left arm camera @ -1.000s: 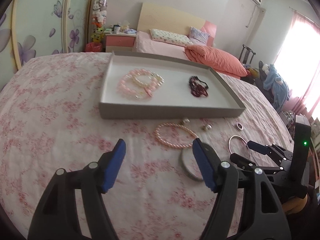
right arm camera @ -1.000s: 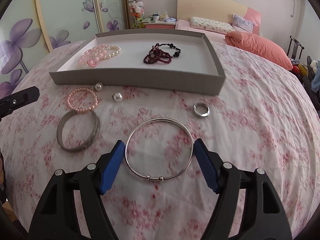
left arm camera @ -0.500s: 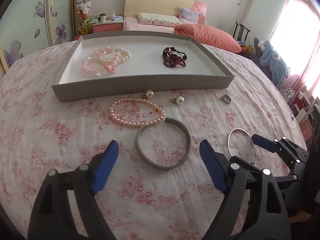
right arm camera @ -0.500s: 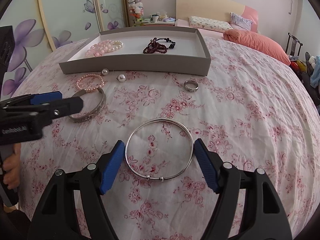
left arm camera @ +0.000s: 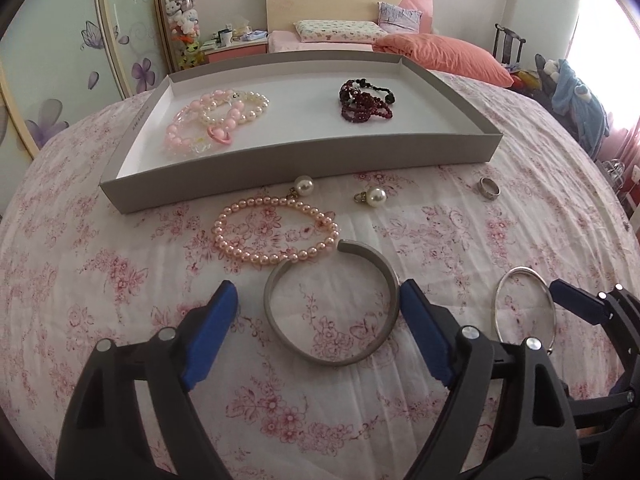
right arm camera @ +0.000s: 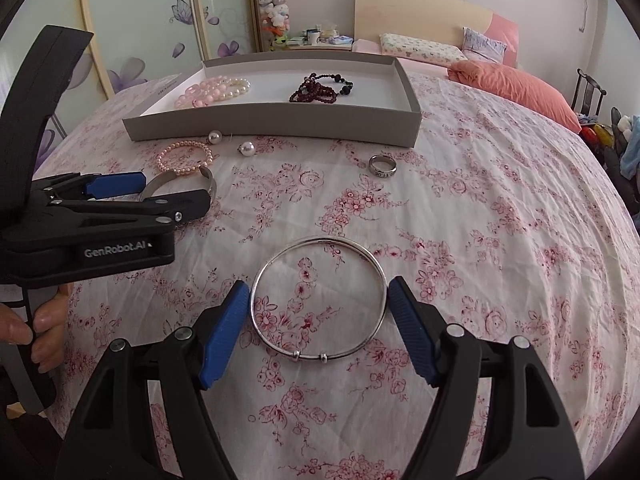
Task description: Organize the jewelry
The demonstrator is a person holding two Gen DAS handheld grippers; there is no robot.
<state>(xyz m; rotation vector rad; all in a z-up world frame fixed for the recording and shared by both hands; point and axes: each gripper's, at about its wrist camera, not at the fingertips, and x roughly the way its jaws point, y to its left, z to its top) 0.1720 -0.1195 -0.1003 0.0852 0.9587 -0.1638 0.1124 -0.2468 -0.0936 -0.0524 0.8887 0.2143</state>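
Observation:
A grey tray [left arm camera: 304,160] on the floral cloth holds pink and white bead bracelets [left arm camera: 216,116] and dark red beads [left arm camera: 366,100]. In front of it lie a pink pearl bracelet [left arm camera: 276,236], two pearl earrings [left arm camera: 303,186] [left arm camera: 374,197], a steel ring [left arm camera: 489,189], a grey open cuff [left arm camera: 332,304] and a thin silver bangle [right arm camera: 318,300]. My left gripper [left arm camera: 318,308] is open with its fingers either side of the cuff. My right gripper [right arm camera: 318,300] is open with its fingers either side of the bangle.
The cloth-covered table [right arm camera: 500,240] curves away to the right. A bed with an orange duvet [left arm camera: 440,54], a nightstand [left arm camera: 236,48] and mirrored wardrobe doors [left arm camera: 60,60] stand behind. A chair and a blue stuffed toy [left arm camera: 576,92] are at the right.
My left gripper has moved forward and right, and the cuff now lies between its fingers. My right gripper has drawn back from the tray and stays around the bangle.

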